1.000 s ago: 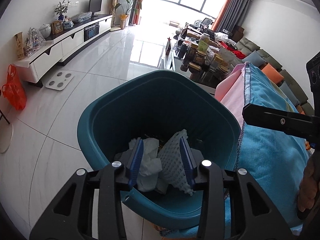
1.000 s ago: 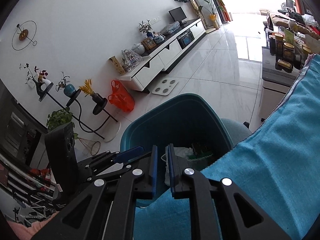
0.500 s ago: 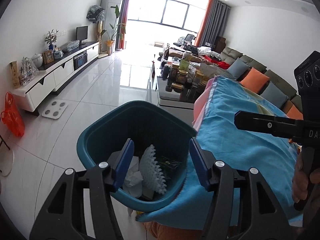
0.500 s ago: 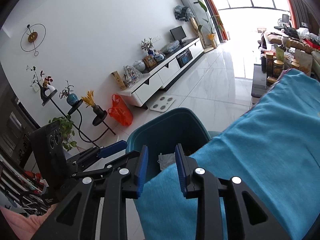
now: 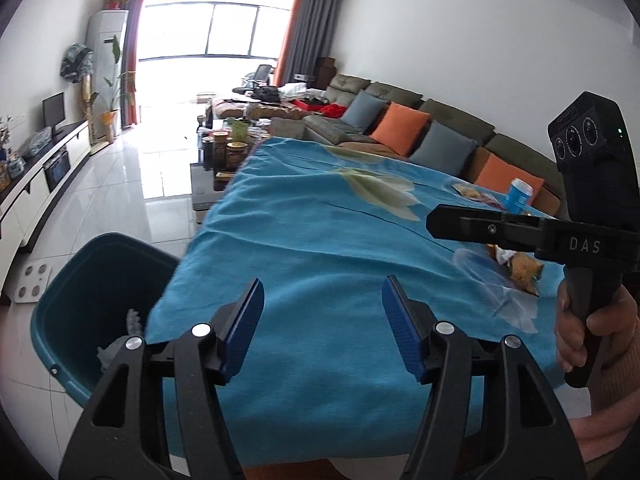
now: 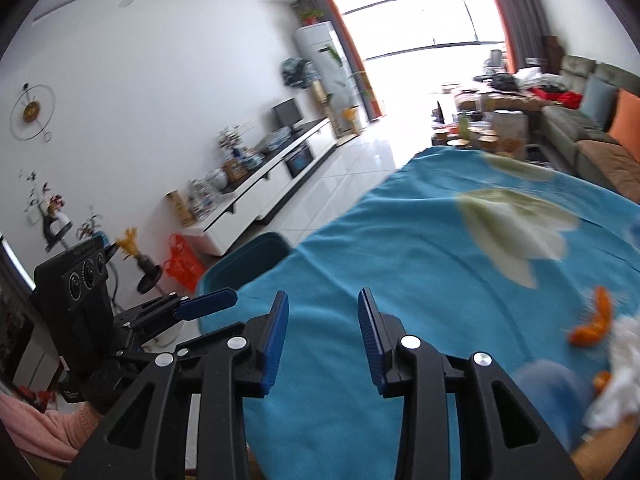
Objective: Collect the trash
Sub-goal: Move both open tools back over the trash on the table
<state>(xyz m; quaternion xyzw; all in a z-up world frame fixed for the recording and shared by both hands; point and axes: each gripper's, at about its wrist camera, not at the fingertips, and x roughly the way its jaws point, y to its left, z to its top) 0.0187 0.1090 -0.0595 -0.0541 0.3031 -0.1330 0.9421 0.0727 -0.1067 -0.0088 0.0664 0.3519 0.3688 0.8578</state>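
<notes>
— Turquoise cloth (image 5: 320, 248) covers my tabletop; what's on it?

— Wrappers (image 5: 520, 266) and a blue can (image 5: 518, 196) at my far right, orange peel (image 6: 592, 322) and tissue (image 6: 618, 376) nearer.

— Tongs?

— Left tongs (image 5: 322, 330) and right tongs (image 6: 323, 338) both opening, nothing between them. Teal bin (image 5: 80, 280) stands on the white tile floor (image 5: 132, 184), left of the tabletop.

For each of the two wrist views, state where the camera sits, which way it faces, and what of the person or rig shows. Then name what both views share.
Left wrist: behind the left gripper, facing along the blue tablecloth toward the sofa; the right hand shows.
Right wrist: behind the right gripper, facing the TV cabinet; a pink sleeve shows.
Shared: tablecloth, teal bin, window.
</notes>
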